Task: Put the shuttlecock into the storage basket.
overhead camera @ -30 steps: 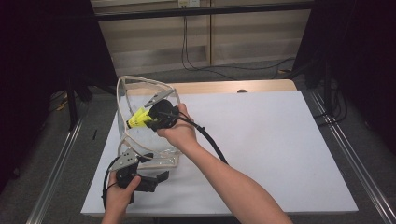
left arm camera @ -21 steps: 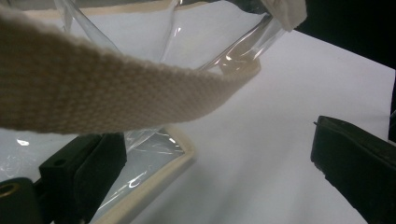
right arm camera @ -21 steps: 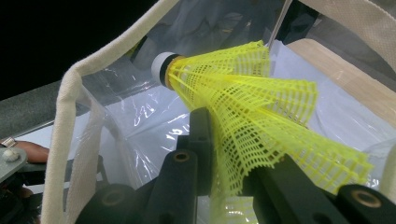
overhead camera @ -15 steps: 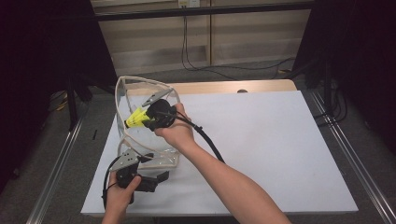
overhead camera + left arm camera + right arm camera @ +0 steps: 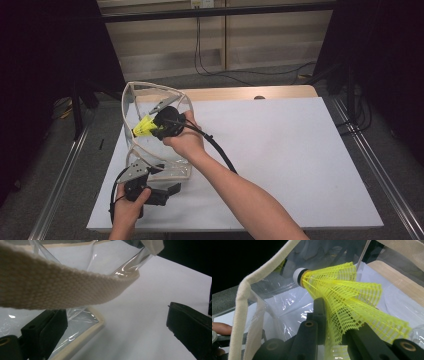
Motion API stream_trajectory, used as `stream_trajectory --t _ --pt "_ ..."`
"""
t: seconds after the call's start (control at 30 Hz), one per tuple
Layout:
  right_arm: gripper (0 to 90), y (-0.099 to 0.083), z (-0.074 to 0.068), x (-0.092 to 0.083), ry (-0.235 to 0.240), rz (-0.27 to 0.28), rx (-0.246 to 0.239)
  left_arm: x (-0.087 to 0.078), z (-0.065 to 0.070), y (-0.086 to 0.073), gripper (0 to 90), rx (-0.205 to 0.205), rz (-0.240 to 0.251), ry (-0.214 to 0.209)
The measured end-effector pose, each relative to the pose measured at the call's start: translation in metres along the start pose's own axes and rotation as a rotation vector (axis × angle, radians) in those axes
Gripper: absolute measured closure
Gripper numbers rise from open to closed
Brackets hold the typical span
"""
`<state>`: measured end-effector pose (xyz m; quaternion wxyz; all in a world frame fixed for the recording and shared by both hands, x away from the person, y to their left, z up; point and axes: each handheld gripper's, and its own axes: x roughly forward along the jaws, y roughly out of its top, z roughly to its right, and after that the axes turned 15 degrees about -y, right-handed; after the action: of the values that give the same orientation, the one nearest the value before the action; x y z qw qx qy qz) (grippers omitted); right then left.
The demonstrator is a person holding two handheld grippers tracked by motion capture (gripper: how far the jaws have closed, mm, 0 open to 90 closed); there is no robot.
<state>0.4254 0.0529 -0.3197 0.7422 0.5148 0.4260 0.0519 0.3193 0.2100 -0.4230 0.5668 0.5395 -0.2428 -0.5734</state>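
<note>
Two grippers are in my hands over the white table [image 5: 300, 150]. My left gripper [image 5: 159, 194] sits low at the near edge, jaws spread wide, one jaw against the lower cream-trimmed corner of the clear bag [image 5: 150, 150], nothing pinched; a cream strap [image 5: 50, 287] crosses above it. Further right, my right gripper [image 5: 155, 126] reaches into the bag's open mouth, jaws pressed on the skirt of a yellow shuttlecock [image 5: 347, 300], its white cork tip pointing into the bag

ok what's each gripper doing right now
Left tongs: open, beside the clear plastic bag with cream fabric trim.
Right tongs: shut on the yellow plastic shuttlecock.
</note>
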Motion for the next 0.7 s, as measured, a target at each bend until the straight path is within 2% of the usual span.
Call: stream_trajectory --t 0.3,0.33,0.47,0.7 --pt "82.5 0.001 -0.003 0.005 -0.004 0.004 0.005 0.000 0.000 0.000 3.6 0.001 0.001 0.011" --pt "82.5 0.001 -0.003 0.005 -0.004 0.001 0.005 0.000 0.000 0.000 3.6 0.000 0.003 -0.001" --pt "82.5 -0.001 -0.004 0.009 -0.006 -0.006 0.008 0.001 0.000 0.000 3.6 -0.001 0.004 -0.006" --pt "82.5 -0.003 -0.006 0.016 -0.009 -0.015 0.006 0.000 0.000 0.000 3.6 -0.003 0.002 0.012"
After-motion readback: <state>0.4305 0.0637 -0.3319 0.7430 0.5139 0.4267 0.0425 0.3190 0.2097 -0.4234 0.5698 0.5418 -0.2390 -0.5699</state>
